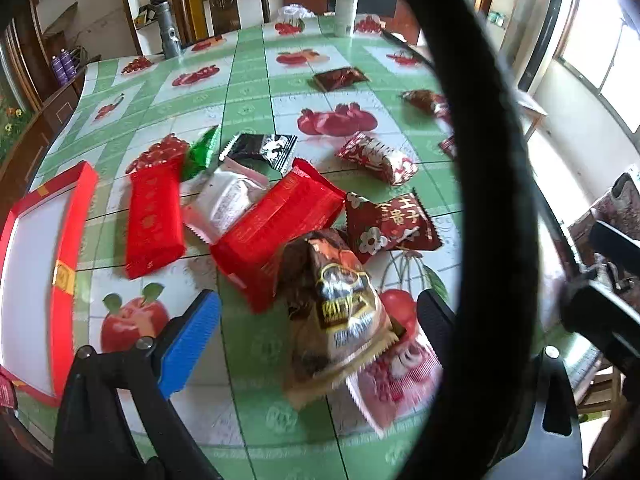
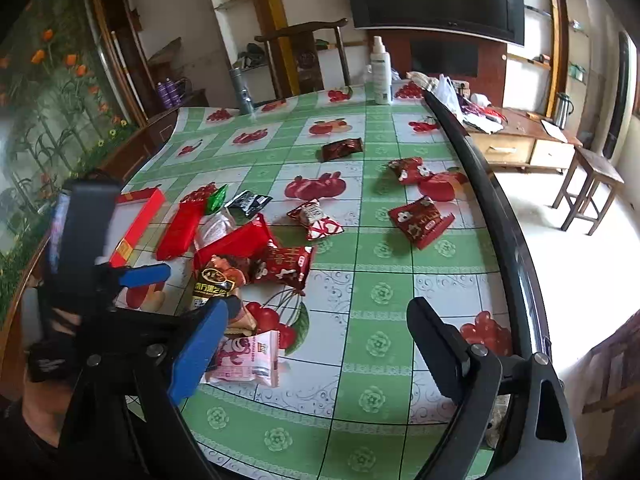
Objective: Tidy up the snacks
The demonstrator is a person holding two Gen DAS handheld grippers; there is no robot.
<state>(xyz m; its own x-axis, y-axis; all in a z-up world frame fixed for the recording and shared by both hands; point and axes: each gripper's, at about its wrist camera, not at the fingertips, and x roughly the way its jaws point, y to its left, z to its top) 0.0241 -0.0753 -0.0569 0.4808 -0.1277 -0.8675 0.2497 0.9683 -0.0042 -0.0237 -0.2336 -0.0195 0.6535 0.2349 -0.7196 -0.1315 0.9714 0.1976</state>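
hovering with left gripper [image 1: 320, 320] spread wide around brown snack packet [image 1: 336, 312], pads not touching; right gripper [image 2: 320, 348] gaping over green tablecloth [image 2: 380, 280], gripping nothing.

Daylight came in from the windows [image 1: 600, 52] on the right, which were blown out to white, and the floor [image 2: 532, 208] glared pale. The tablecloth [image 2: 360, 208] was evenly lit and showed faint sheen. Both fisheye views bent straight edges and darkened at the corners. The nearest snack packet [image 1: 340, 320] was smeared with blur.
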